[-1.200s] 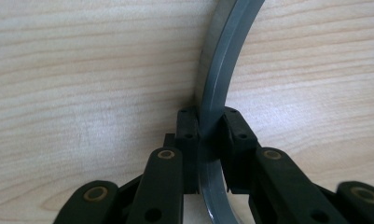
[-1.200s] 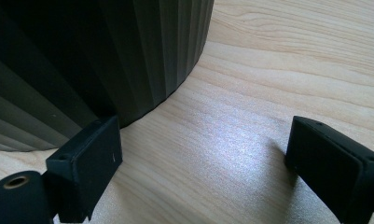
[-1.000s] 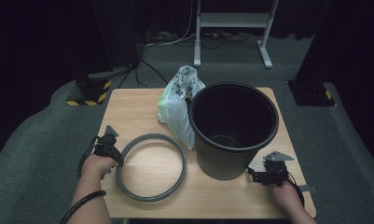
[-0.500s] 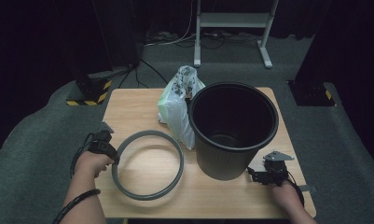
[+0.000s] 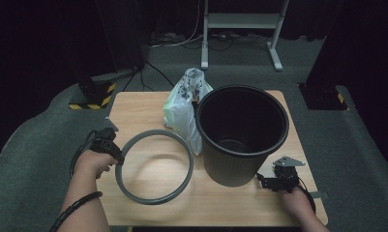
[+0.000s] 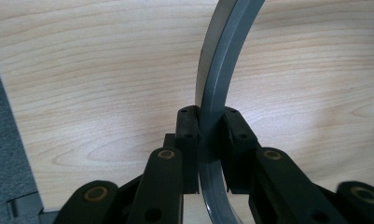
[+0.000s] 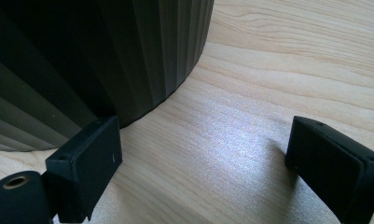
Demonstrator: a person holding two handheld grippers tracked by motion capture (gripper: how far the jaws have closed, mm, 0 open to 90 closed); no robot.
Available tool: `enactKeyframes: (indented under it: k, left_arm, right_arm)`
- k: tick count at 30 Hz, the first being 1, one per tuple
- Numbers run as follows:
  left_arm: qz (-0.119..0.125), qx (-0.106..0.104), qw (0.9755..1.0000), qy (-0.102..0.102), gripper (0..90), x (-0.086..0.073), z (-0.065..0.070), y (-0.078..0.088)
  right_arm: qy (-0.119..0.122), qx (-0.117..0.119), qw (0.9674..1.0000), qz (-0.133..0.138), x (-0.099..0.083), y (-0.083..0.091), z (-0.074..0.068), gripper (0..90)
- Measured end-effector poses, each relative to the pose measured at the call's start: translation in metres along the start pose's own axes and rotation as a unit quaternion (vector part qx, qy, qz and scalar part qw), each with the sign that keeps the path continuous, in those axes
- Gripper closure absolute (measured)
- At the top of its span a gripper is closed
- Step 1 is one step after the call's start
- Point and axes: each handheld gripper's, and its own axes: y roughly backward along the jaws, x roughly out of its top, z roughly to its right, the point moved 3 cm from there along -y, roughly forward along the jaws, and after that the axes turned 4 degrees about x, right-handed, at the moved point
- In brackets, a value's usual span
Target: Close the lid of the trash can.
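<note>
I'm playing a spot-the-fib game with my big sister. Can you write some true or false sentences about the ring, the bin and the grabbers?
1. The left gripper is clamped on the grey ring. True.
2. The right gripper is squeezing the black bin. False: its jaws stand open beside the bin's base, with bare table between them.
3. A white plastic bag sits right beside the bin. True.
4. The grey ring is sitting on the bin's rim. False: it is over the table, to the left of the bin.
5. The bin is lying on its side. False: it stands upright.
</note>
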Motion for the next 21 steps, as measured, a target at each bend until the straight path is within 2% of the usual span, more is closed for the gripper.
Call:
enactKeyframes:
  k: [2, 3, 10, 21]
  left_arm:
    - [0.001, -0.003, 1.0, 0.004, 78.6, 0.0, 0.0, 0.003]
    - [0.002, -0.002, 1.0, -0.002, 78.6, -0.001, -0.001, 0.008]
    - [0.016, -0.008, 0.9998, -0.004, 78.6, 0.004, 0.006, 0.029]
    - [0.025, -0.005, 0.9996, -0.006, 78.6, 0.008, 0.011, 0.044]
  right_arm:
    - [-0.001, 0.001, 1.0, -0.001, 0.0, 0.0, 0.0, 10.0]
    - [0.0, 0.001, 1.0, -0.001, 0.001, 0.0, 0.0, 9.9]
    - [-0.001, 0.0, 1.0, 0.0, 0.001, -0.001, 0.0, 9.9]
    - [-0.001, 0.0, 1.0, 0.0, 0.001, -0.001, 0.0, 9.9]
